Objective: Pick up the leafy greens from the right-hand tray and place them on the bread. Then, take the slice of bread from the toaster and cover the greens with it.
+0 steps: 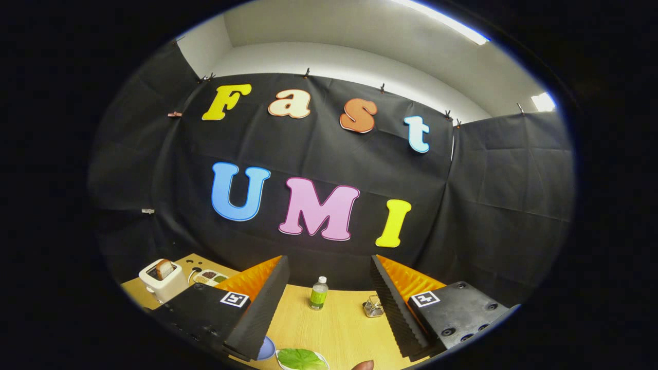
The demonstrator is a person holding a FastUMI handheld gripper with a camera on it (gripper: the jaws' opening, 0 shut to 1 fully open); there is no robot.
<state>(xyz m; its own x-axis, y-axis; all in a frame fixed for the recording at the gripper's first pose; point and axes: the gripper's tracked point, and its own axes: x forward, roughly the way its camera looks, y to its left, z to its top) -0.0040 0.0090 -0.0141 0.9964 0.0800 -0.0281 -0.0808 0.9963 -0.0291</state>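
Observation:
My gripper (329,308) is held high over the wooden table (342,329), its two fingers wide apart with nothing between them. Low between the fingers lies a green leaf (300,358) on a white tray (280,362). A blue plate (267,349) peeks out from behind the left finger; any bread on it is hidden. Off to the left, beyond the left finger, stands a white toaster (163,281) with a slice of bread (164,268) sticking up out of its slot.
A small bottle with green liquid (318,293) and a little metal wire holder (373,307) stand at the table's far side. A tray of small compartments (209,277) sits right of the toaster. A fingertip (363,365) shows near the leaf.

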